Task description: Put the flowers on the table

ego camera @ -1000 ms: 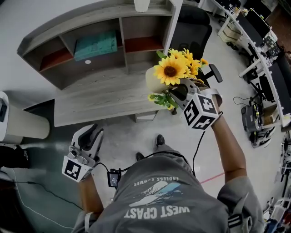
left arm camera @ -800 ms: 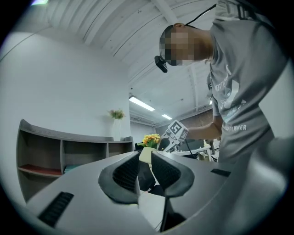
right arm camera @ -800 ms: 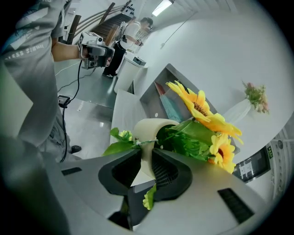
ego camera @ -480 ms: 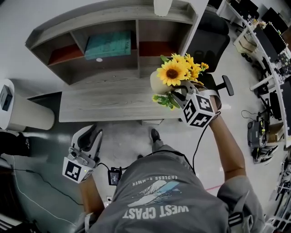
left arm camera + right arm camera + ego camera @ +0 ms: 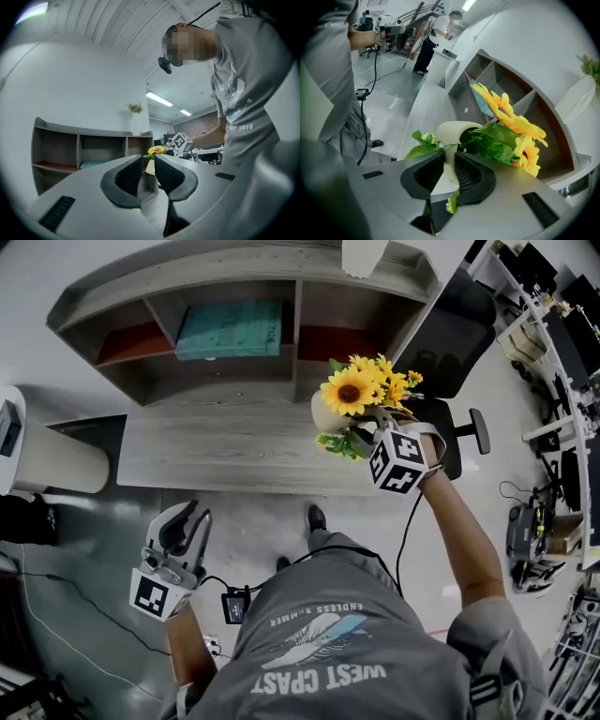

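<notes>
Carrying is the step in hand: the right hand-held gripper (image 5: 361, 432) is clamped on the rim of a cream vase (image 5: 323, 413) holding the flowers (image 5: 349, 390), raised over the right end of the desk (image 5: 216, 451). Next, I judge, comes lowering it upright onto the bare desk, then letting go. The left hand-held gripper (image 5: 183, 526) hangs low, its jaws a narrow gap apart and empty.

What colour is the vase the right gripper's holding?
Plain cream, no pattern. The vase shows best in the right gripper view.
</notes>
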